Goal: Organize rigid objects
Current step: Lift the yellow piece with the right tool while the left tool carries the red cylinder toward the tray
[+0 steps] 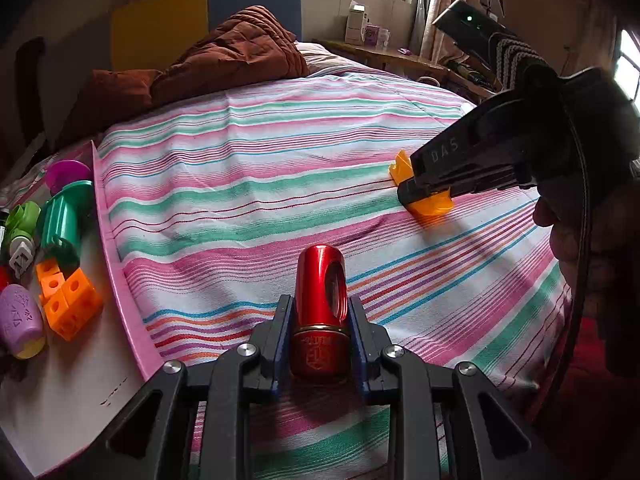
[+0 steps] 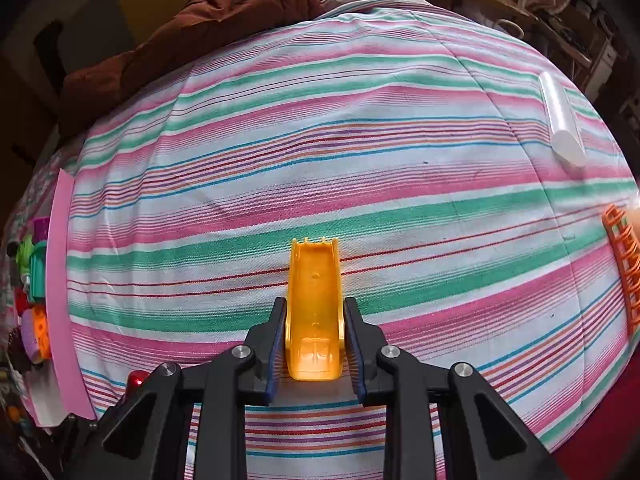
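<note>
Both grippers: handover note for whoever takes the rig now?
Left gripper: shut on the red cylinder, held upright over the striped sheet.
Right gripper: fingers around the yellow piece lying on the sheet; whether they are pressing it is unclear.
Done: several toys sit in the pink tray at left.
Left: both these pieces go to the tray; a white tube and orange rack remain on the sheet.

Bed [image 2: 360, 152] centre open; pink board [image 2: 60, 280] and toy pile [image 1: 60, 248] block left, clear tube [image 2: 562, 124] far right.
</note>
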`<action>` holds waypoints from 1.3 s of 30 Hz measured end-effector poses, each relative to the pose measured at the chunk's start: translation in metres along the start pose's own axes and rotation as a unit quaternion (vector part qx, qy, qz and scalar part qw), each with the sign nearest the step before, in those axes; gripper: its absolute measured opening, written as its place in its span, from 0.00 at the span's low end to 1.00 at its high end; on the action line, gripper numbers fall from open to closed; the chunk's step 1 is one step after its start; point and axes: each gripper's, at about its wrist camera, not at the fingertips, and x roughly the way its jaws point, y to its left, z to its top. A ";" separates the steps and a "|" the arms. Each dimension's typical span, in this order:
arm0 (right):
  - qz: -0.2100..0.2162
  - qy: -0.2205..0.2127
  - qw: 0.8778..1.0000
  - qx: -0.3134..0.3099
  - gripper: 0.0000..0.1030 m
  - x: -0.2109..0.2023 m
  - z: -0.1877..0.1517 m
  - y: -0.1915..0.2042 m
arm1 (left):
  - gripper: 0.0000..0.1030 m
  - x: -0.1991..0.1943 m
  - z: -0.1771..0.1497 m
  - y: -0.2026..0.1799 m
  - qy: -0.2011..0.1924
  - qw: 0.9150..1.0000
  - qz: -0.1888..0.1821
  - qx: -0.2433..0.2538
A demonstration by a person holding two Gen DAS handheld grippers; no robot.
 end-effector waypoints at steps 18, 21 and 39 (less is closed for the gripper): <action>-0.045 -0.023 0.995 -0.084 0.26 0.006 0.001 0.018 | 0.25 -0.006 0.004 -0.001 0.013 1.000 -0.005 -0.008; -0.038 -0.022 0.996 -0.076 0.26 0.010 0.002 0.017 | 0.25 -0.010 0.006 0.000 0.015 1.000 -0.016 -0.019; -0.058 -0.038 0.993 -0.099 0.25 0.007 -0.003 0.026 | 0.25 -0.090 0.032 0.020 -0.046 0.997 0.011 -0.059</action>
